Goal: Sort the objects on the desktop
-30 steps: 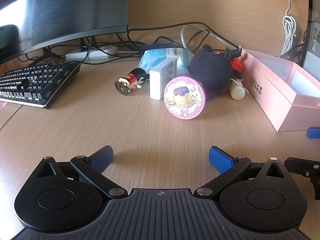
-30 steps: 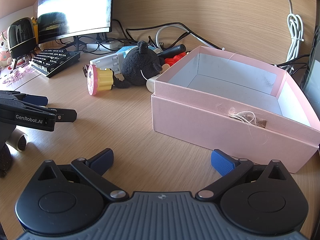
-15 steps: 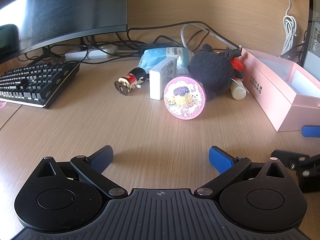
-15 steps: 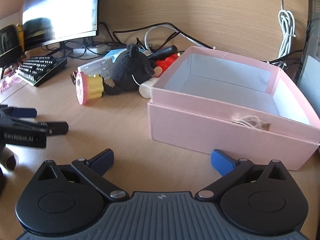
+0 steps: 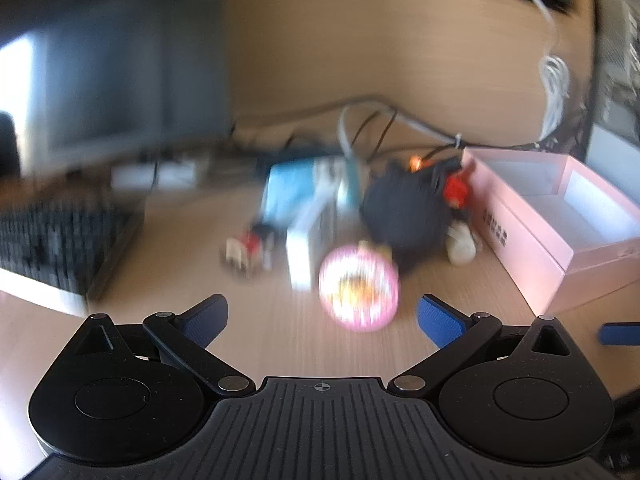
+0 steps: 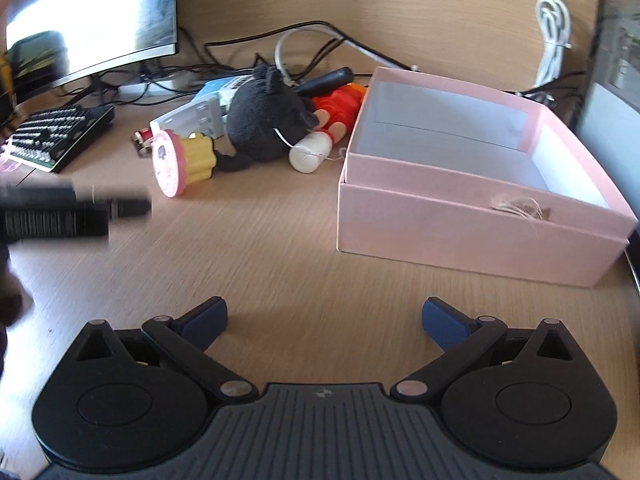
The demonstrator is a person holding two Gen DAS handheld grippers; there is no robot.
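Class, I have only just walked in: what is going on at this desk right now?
A person holds two grippers over a wooden desk, sorting clutter. Both the left gripper and the right gripper are open and hold nothing. Ahead lie a black plush toy, a pink-lidded cupcake toy and a white charger, heaped beside an open pink box with nothing sorted into it. The left view is blurred.

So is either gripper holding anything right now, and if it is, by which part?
Nothing is held. The left gripper and right gripper are both open, with only bare desk between their fingers.
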